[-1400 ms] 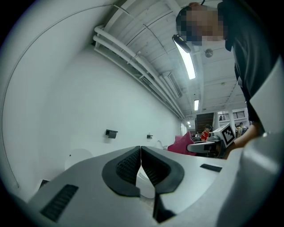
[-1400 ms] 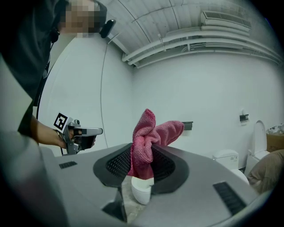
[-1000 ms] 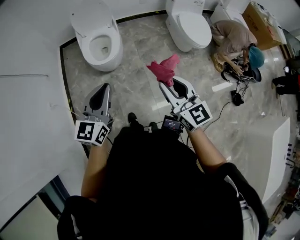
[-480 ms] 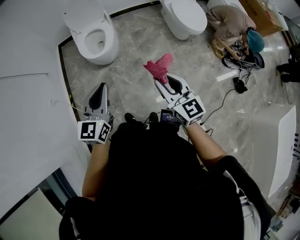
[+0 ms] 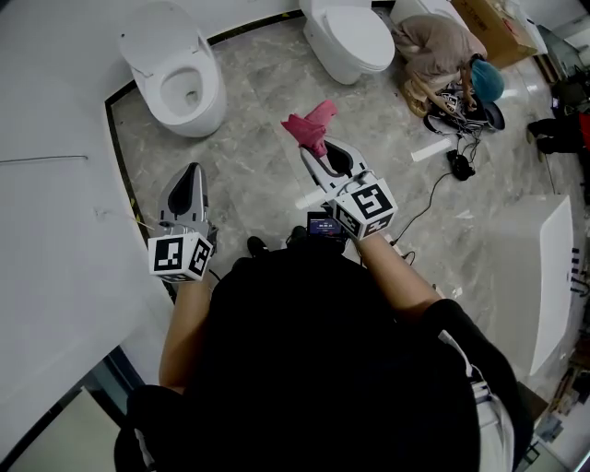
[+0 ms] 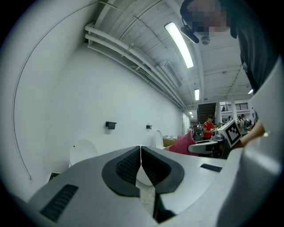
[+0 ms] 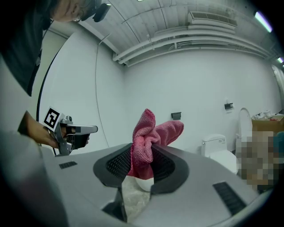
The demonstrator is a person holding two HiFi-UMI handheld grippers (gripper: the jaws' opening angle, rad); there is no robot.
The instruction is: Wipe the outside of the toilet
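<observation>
Two white toilets stand on the marble floor: one with its lid up [image 5: 175,78] at the upper left, one with its lid down [image 5: 346,37] at the top centre. My right gripper [image 5: 312,147] is shut on a pink cloth [image 5: 308,125], held in the air well short of both toilets; the cloth [image 7: 148,137] bunches up between the jaws in the right gripper view. My left gripper [image 5: 191,172] is shut with nothing in it, its tips pointing toward the open toilet [image 6: 82,151].
A curved white wall [image 5: 55,203] runs along the left. A person in beige [image 5: 442,51] crouches at the upper right beside cables [image 5: 461,166] and a cardboard box [image 5: 489,18]. A white fixture [image 5: 551,277] stands at the right.
The person has stepped forward: both toilets sit higher in the head view. The grippers keep their poses, and the cloth stays in the right one.
</observation>
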